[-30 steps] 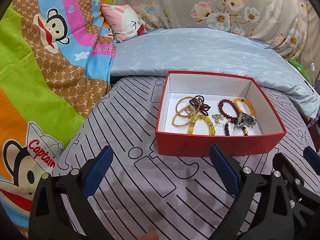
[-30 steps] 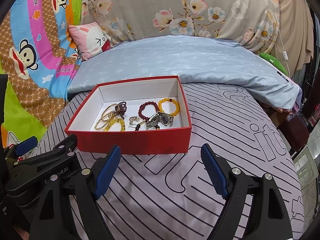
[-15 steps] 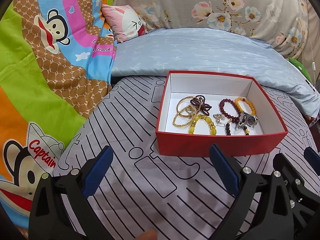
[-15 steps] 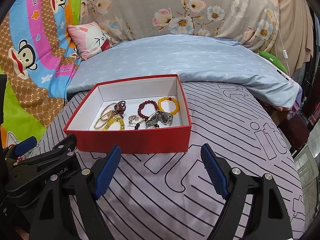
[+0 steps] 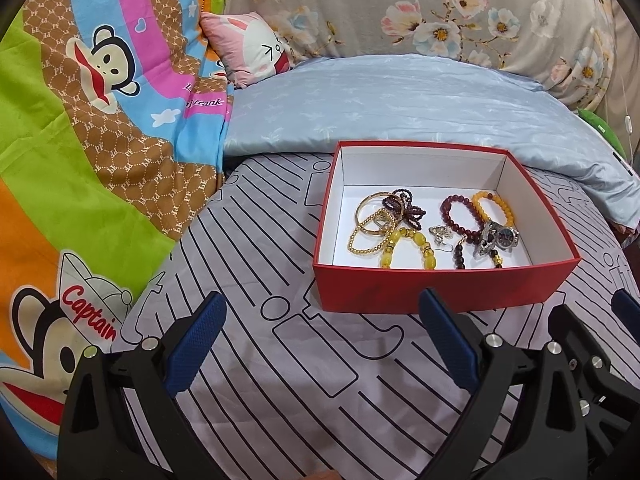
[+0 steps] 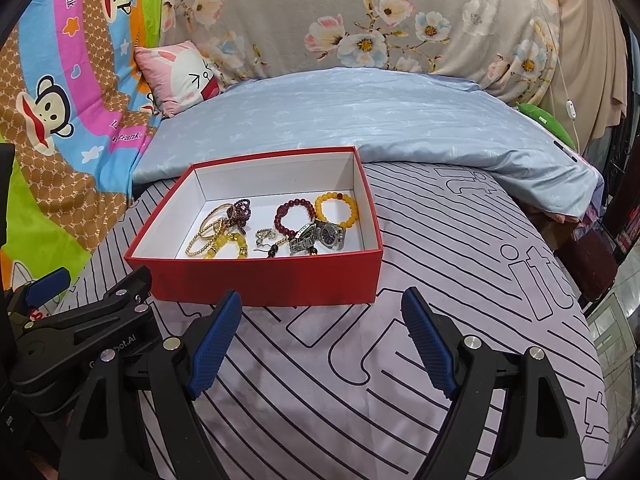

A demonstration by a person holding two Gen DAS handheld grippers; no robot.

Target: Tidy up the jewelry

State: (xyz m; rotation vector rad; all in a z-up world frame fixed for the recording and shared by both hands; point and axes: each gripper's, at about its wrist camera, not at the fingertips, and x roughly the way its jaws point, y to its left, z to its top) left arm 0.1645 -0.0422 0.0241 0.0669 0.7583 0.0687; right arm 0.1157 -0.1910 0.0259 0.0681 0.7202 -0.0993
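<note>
A red box [image 5: 440, 288] [image 6: 264, 280] with a white inside sits on the striped bedsheet. Inside lie gold bangles [image 5: 374, 216] [image 6: 210, 226], a yellow bead bracelet [image 5: 408, 246], a dark red bead bracelet [image 5: 454, 214] [image 6: 294, 214], an orange bead bracelet [image 5: 494, 206] [image 6: 336, 210], a silver watch [image 5: 500, 236] [image 6: 324, 236] and small earrings [image 5: 440, 234]. My left gripper [image 5: 322, 320] hovers open before the box's near wall, empty. My right gripper [image 6: 322, 316] is open and empty too, just short of the box. The left gripper's body [image 6: 80, 320] shows in the right wrist view.
A pale blue quilt [image 5: 400, 104] lies behind the box. A cartoon monkey blanket [image 5: 80, 140] covers the left side, with a pink pillow [image 5: 248, 48] and floral bedding [image 6: 360, 20] at the back. The bed's edge drops off at right [image 6: 592, 280].
</note>
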